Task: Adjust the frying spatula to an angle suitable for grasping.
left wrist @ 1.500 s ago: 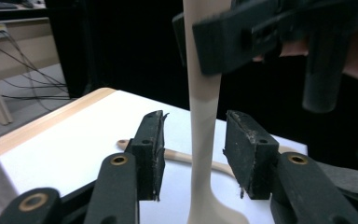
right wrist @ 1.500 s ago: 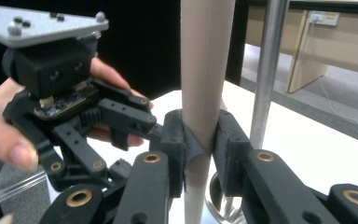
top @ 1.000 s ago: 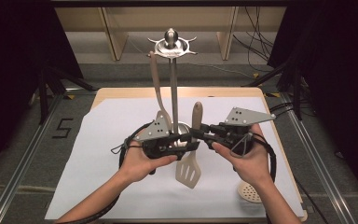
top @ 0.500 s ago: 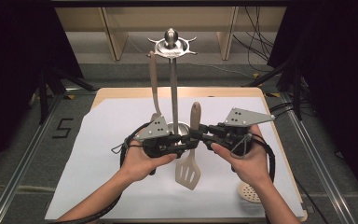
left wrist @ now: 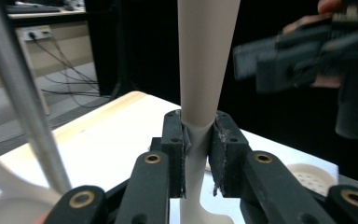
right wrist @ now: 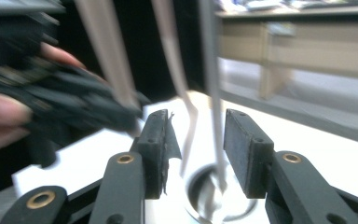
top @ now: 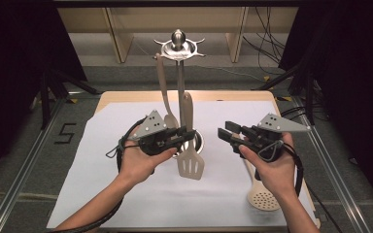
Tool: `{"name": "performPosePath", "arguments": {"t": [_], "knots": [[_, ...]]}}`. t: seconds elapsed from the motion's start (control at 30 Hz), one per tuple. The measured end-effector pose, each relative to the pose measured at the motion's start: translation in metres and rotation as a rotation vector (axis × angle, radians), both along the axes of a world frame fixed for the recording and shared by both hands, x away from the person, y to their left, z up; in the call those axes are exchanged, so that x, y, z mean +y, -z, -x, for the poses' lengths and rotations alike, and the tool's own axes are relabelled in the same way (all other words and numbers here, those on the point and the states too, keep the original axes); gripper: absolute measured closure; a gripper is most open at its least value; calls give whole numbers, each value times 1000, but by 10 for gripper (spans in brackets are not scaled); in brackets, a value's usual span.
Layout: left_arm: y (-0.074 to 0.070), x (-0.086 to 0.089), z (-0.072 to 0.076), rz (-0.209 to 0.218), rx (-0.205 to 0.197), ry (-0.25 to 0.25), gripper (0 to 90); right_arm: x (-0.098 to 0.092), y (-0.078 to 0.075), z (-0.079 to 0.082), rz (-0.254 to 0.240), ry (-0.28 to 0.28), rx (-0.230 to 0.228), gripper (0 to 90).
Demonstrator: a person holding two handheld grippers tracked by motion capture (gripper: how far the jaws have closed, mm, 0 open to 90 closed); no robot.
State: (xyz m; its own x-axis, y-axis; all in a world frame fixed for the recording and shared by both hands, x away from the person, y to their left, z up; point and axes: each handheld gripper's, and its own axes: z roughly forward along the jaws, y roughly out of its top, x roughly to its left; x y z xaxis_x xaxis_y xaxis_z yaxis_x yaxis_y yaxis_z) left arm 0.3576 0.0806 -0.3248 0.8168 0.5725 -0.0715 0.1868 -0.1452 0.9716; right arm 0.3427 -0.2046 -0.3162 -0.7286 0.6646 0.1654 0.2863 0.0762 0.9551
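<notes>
The utensil stand (top: 178,46), a metal post rising from a round base (top: 197,141) on the white sheet (top: 102,194), serves as the reference point. The slotted spatula (top: 190,162) is held upright just in front of the post, on the person's side of it, its handle reaching up alongside the post and its slotted blade hanging low over the sheet in front of the base. The left gripper (top: 184,137) is clamped on the narrow neck of that spatula; in the left gripper view its pads (left wrist: 177,154) press the pale neck (left wrist: 196,140) from both sides, with the handle widening above them. The right gripper (top: 228,133) stands to the right of the stand, apart from the spatula; its jaws have just been opening and nothing is between them, so it is released. In the right gripper view the pads (right wrist: 156,149) stand well apart, and beyond the gap the post and base of the stand appear, blurred. A ladle-type utensil (top: 164,92) hangs from the stand's top ring to the left of the post, its lower end behind the left gripper. A perforated skimmer (top: 263,196) lies flat on the sheet to the right of the stand and nearer the person, partly under the right hand (top: 272,167). The left hand (top: 141,162) holds its gripper to the left of the base.
</notes>
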Motion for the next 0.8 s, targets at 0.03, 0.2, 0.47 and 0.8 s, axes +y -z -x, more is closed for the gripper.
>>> {"name": "performPosePath", "arguments": {"t": [0.03,0.2,0.47,0.8], "knots": [[-1,0,0,-1,-4,-8,761,-3,4,0,17,34,20,613],[-8,3,-2,-10,-7,-47,761,-12,21,-2,73,95,66,613],[-14,7,-7,-15,-4,-80,761,-20,43,-1,169,164,97,611],[-21,11,-12,-16,0,-100,761,-27,50,-1,184,195,115,605]]}}
